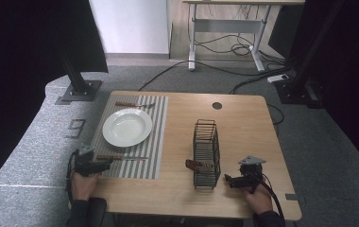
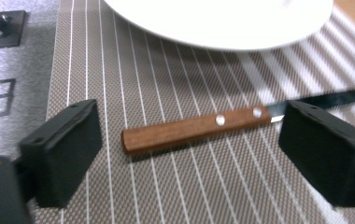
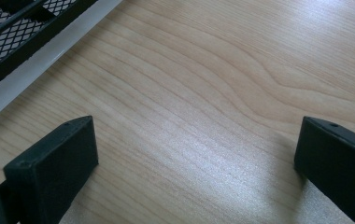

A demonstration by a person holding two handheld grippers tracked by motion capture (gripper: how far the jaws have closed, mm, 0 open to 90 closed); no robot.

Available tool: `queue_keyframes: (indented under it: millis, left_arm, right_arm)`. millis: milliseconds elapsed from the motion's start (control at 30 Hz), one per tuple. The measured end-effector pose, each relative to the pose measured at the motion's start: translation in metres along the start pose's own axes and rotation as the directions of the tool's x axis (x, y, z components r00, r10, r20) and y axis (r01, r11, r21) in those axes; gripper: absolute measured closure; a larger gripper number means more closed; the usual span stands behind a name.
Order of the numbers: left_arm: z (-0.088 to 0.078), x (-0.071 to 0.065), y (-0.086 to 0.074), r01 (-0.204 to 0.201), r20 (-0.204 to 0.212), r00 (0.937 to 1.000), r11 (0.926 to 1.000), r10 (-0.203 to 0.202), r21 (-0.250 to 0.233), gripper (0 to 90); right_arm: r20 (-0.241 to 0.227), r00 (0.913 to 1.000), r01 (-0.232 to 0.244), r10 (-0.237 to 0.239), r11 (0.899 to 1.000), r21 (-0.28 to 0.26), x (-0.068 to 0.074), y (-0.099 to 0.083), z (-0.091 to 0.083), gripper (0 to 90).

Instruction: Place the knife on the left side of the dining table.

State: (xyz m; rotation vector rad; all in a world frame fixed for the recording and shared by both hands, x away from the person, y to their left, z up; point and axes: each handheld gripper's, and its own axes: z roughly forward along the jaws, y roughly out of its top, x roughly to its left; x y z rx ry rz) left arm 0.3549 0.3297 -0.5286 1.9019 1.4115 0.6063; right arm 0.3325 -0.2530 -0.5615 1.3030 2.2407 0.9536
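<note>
Wooden table [image 1: 243, 127] on grey carpet [image 1: 36, 142]. Striped placemat [image 1: 156, 142] with white plate [image 1: 127, 126], knife [image 2: 199, 127] near edge, another utensil [image 1: 132, 104] at far edge. Black wire rack [image 1: 206, 151] mid-table. Desk [image 1: 227, 23], cables [image 1: 225, 47] behind.

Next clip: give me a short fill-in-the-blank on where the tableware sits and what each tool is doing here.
1. The white plate rests on the striped ____.
2. The left tool stands open around the knife, whose handle is made of ____.
3. The right tool is open above bare ____, holding nothing.
4. The black wire rack stands between the placemat and the ____ tool.

Missing words: placemat; wood; tabletop; right
</note>
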Motion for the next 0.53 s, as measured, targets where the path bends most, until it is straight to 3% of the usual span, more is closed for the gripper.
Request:
queue_keyframes:
  millis: [100, 167, 333, 533]
  left_arm:
    - [0.005, -0.002, -0.006, -0.048, -0.029, 0.9984, 0.9976, 0.049, 0.05, 0.0]
    - [0.009, -0.002, -0.009, -0.058, -0.038, 0.9974, 0.9952, 0.061, 0.079, 0.0]
    - [0.014, 0.001, -0.013, -0.033, -0.009, 0.9993, 0.9912, 0.035, 0.128, 0.0]
    - [0.014, 0.001, -0.013, -0.031, -0.008, 0.9995, 0.9908, 0.032, 0.132, 0.0]
  right_arm:
    - [0.0, 1.0, 0.0, 0.0, 1.0, 0.0, 0.0, 0.0, 0.0, 0.0]
    - [0.0, 1.0, 0.0, 0.0, 1.0, 0.0, 0.0, 0.0, 0.0, 0.0]
    - [0.0, 1.0, 0.0, 0.0, 1.0, 0.0, 0.0, 0.0, 0.0, 0.0]
    - [0.0, 1.0, 0.0, 0.0, 1.0, 0.0, 0.0, 0.0, 0.0, 0.0]
